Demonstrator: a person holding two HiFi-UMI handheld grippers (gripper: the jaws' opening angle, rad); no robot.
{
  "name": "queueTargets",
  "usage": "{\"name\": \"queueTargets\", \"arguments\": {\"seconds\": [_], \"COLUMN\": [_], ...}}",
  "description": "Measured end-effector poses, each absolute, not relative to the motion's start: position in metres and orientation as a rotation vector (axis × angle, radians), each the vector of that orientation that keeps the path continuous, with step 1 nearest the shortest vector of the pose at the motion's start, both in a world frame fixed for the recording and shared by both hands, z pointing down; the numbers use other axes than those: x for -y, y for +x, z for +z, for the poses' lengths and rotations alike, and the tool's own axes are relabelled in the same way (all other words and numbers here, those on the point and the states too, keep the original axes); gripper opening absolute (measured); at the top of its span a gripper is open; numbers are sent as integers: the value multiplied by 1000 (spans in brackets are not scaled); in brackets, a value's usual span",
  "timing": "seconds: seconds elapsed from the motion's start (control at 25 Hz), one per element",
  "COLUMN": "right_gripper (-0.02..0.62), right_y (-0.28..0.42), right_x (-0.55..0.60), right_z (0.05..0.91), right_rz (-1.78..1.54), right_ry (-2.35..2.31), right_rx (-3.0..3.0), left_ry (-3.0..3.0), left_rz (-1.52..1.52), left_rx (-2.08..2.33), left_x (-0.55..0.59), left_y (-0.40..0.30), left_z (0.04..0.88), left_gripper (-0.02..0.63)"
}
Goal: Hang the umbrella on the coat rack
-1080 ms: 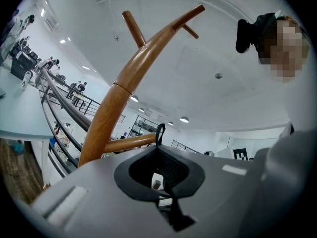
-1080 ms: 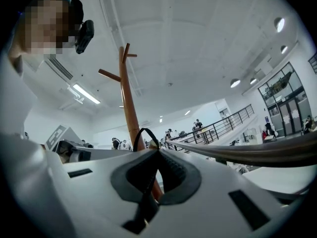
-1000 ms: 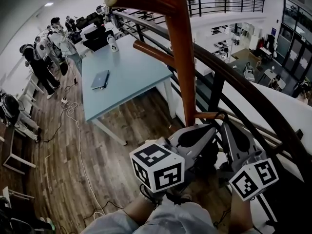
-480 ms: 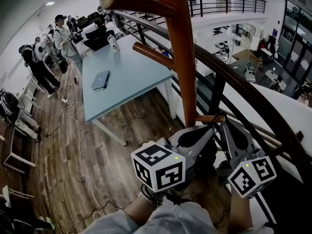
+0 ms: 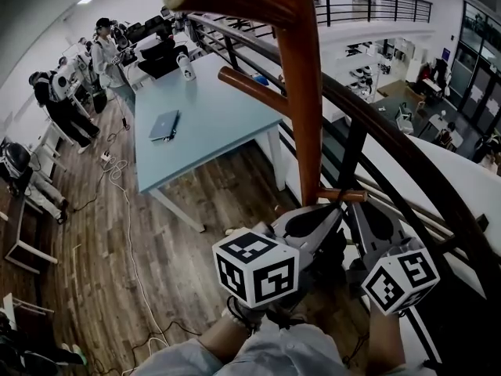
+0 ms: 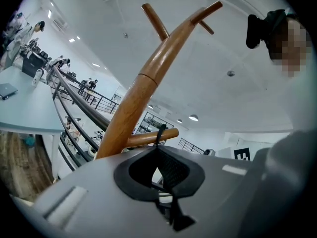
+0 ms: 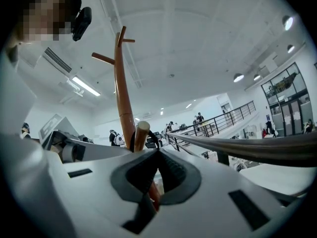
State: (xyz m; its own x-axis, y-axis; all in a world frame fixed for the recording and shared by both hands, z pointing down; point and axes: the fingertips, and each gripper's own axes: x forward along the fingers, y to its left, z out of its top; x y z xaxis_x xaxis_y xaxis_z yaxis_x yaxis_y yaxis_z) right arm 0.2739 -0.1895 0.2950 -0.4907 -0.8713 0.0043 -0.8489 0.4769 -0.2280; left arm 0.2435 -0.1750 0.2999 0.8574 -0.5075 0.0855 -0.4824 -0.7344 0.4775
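The brown wooden coat rack pole (image 5: 301,92) rises in the middle of the head view, with a short low peg (image 5: 342,196) near its foot. Both grippers crowd under that peg. The umbrella's thin black strap (image 6: 160,133) runs up from my left gripper (image 6: 157,148) and over the peg (image 6: 148,138); the jaws are shut on the strap. In the right gripper view the strap loop (image 7: 150,139) rings the peg's end (image 7: 142,130), and my right gripper (image 7: 158,151) is shut on it. The umbrella's body is hidden beneath the grippers.
A curved dark railing (image 5: 407,163) passes right behind the rack. A pale blue table (image 5: 203,131) with a laptop (image 5: 163,125) and a bottle (image 5: 185,66) stands to the left. Several people (image 5: 55,100) stand at far left. A white cable (image 5: 125,210) trails over the wood floor.
Both grippers have stayed under the low peg, still shut. The right one has edged slightly up and left, and the head view has shifted a little.
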Motion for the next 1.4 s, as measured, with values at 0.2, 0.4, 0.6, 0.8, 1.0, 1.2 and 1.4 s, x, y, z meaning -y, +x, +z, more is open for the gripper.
{"name": "queueTargets", "arguments": {"seconds": [0.2,0.4,0.6,0.8,1.0,1.2,1.4], "right_gripper": [2,2,2,2,2,1,2], "right_y": [271,270,264,262,266,263,263], "right_x": [193,195,201,201,198,198,194], "right_z": [303,308,311,311,311,312,314], "right_rz": [-324,-338,-352,-363,-369,-372,-373], "right_ry": [-1524,-1534,-1535,-1518,-1519,-1527,-1533], "right_rx": [-2626,-2640,-2646,-2651,-2644,-2645,-2649], "left_ry": [2513,2498,2473,2471,2508,2523,2614], "left_rz": [-43,-27,-18,-19,-28,-76,-96], "left_rx": [729,723,722,707,677,656,686], "left_x": [176,175,181,181,173,170,158], "left_y": [245,248,247,248,253,246,239], "left_z": [308,312,316,318,311,302,284], "left_gripper": [6,6,8,8,8,8,8]}}
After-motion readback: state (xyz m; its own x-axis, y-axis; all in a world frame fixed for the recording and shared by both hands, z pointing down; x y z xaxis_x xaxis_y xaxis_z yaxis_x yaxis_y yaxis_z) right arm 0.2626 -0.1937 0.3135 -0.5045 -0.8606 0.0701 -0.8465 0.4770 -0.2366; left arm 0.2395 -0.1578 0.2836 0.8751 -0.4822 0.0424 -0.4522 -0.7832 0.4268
